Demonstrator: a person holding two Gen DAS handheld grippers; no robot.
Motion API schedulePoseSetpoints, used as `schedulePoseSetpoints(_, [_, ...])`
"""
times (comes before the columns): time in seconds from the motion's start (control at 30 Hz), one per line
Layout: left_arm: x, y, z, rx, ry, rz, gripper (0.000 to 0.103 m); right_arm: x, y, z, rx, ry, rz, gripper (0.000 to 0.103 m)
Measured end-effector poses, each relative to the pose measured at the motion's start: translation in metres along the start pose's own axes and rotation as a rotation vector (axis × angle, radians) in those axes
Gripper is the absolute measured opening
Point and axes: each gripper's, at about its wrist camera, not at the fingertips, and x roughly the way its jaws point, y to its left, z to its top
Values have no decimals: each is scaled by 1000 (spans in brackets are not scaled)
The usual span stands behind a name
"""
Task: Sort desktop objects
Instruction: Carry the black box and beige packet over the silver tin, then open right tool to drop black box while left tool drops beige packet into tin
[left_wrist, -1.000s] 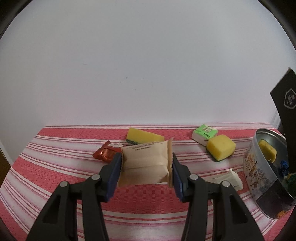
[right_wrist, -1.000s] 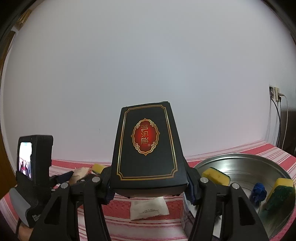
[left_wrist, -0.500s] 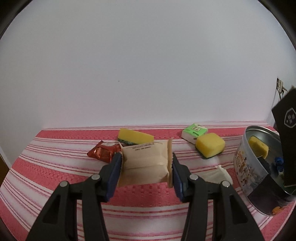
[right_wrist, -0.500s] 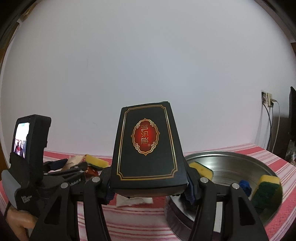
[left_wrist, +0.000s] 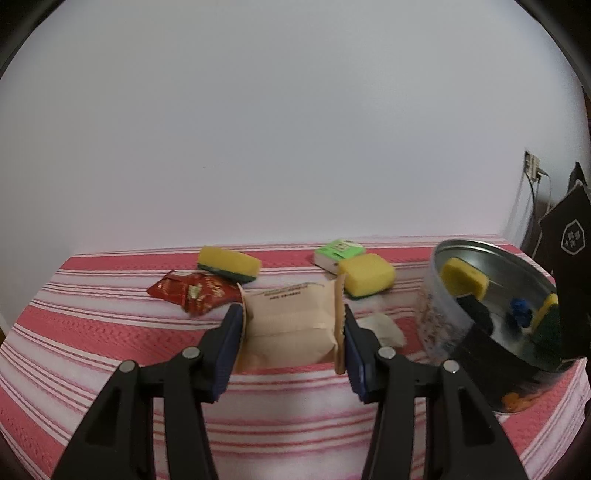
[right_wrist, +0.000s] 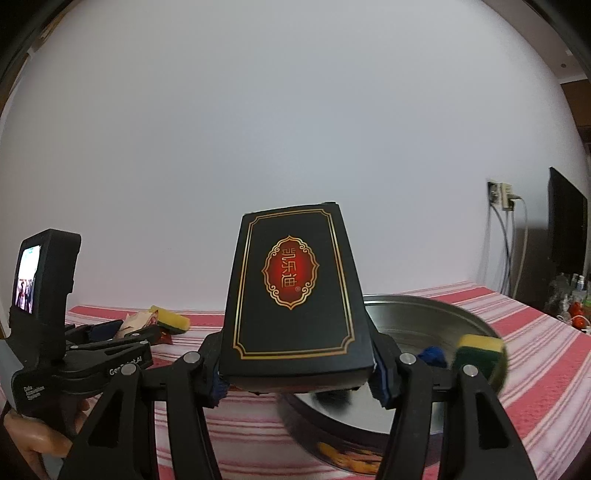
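One round metal tin (left_wrist: 436, 295) sat at the right of the left wrist view, on the red and white striped cloth (left_wrist: 110, 332). Inside it were a yellow sponge (left_wrist: 463, 282) leaning on the wall, a small blue thing (left_wrist: 520, 315) and a second sponge (left_wrist: 546, 317) with a green side. The left gripper (left_wrist: 293, 325) pinched a tan paper packet (left_wrist: 291, 328) between its blue pads, low in the middle of the frame and up off the cloth. Behind it lay a red snack wrapper (left_wrist: 190, 293), a yellow and green sponge (left_wrist: 229, 264), a green and white box (left_wrist: 338, 251), another yellow sponge (left_wrist: 365, 275) and a white sachet (left_wrist: 382, 328). The right wrist view showed the right gripper (right_wrist: 295, 373) squeezing a black box (right_wrist: 295, 295) with a red and gold badge, held up at the middle of the frame, in front of the tin (right_wrist: 424, 321). Only that view showed the badge, a hand (right_wrist: 33, 439) at the lower left holding the other gripper, its small screen (right_wrist: 27, 278), and a wall plug (right_wrist: 502, 194) with cords at the right. Only the left wrist view showed the green box and the white sachet.
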Motion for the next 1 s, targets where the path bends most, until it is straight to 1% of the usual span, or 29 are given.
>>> schedulePoseSetpoints(0.1, [-6,-12,-2,4,-3,-21,50,-11,-15,0,13,6,-18,61])
schedulePoseSetpoints(0.2, [-13,-26,-2,3,-12,-53,50,-14,-28,0,16,7,-47,61])
schedulePoseSetpoints(0.37, [-26,-56,-1,33,-36,-100,50,-23,-58,2,17,-14,-101,61])
schedulePoseSetpoints(0.53, [-30,-83,4,66,-48,-143,50,-17,-86,6,17,-25,-153,61])
schedulePoseSetpoints(0.87, [-32,-138,16,118,-54,-218,50,15,-135,25,0,-16,-223,61])
schedulePoseSetpoints(1.0, [-26,-159,16,137,-31,-250,50,34,-142,33,-39,24,-217,61])
